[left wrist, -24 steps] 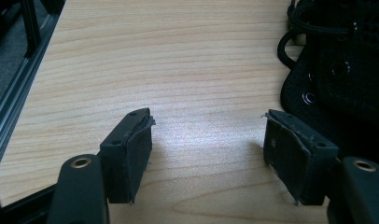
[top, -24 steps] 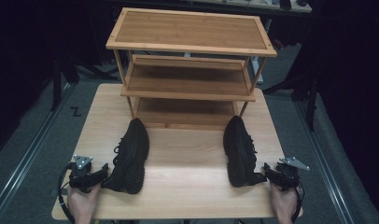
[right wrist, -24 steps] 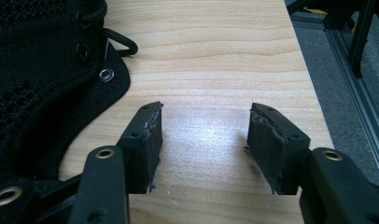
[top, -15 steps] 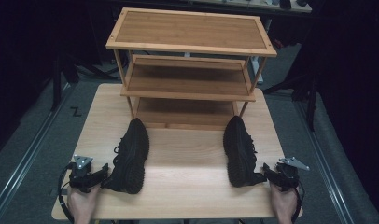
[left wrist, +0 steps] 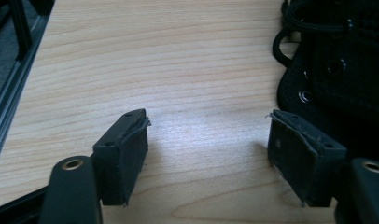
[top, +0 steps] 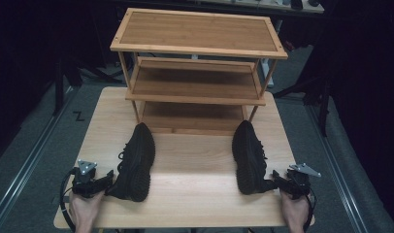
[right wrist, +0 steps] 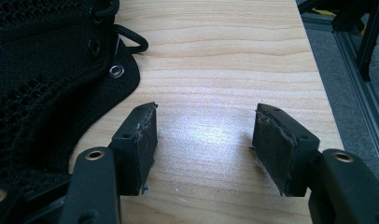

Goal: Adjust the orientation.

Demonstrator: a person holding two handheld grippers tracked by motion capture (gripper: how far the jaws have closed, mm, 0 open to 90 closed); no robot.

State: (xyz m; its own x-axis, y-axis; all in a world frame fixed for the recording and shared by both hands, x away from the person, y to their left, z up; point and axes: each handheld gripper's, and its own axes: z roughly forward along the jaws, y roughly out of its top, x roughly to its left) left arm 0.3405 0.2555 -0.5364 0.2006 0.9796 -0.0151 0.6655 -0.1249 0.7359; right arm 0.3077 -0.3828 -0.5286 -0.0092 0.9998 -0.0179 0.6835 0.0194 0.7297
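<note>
Wooden table (top: pixel 195 160) under three-tier shelf (top: pixel 197 53); dark surroundings

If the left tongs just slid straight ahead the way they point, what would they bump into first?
Probably nothing soon: bare table lies ahead between the open left tongs. The black shoe sits just off to one side and might brush one tip.

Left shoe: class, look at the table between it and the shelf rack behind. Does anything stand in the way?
Nothing visible does. The left shoe lies with its toe near the rack, and only bare table lies between them. The left gripper, jaws open, sits beside the shoe's heel.
</note>
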